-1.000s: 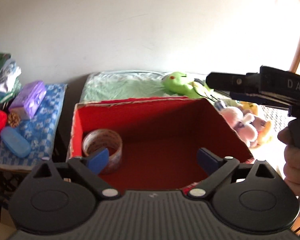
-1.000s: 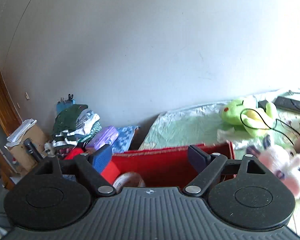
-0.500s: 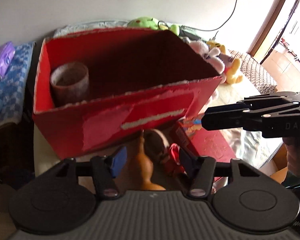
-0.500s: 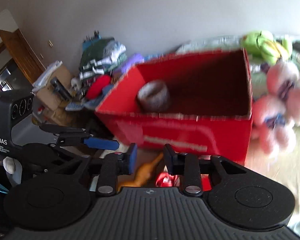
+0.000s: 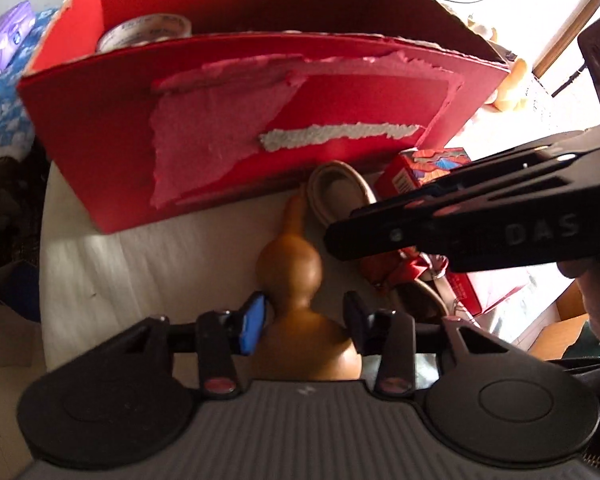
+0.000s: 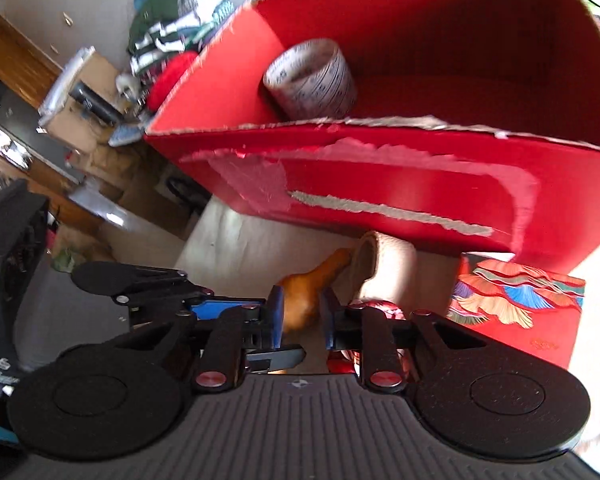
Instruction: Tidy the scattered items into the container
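On the side of my right gripper, where it reaches in from the right edge of the left wrist view, I can read the raised letters "DAS". At the lower left edge of the right wrist view the same three letters stand in white on the dark body of my left gripper, with smaller white lines beneath them that are too blurred to read. The tape roll inside the red box carries rows of small dark print, which I cannot make out, and the patterned red packet at lower right shows no legible words.
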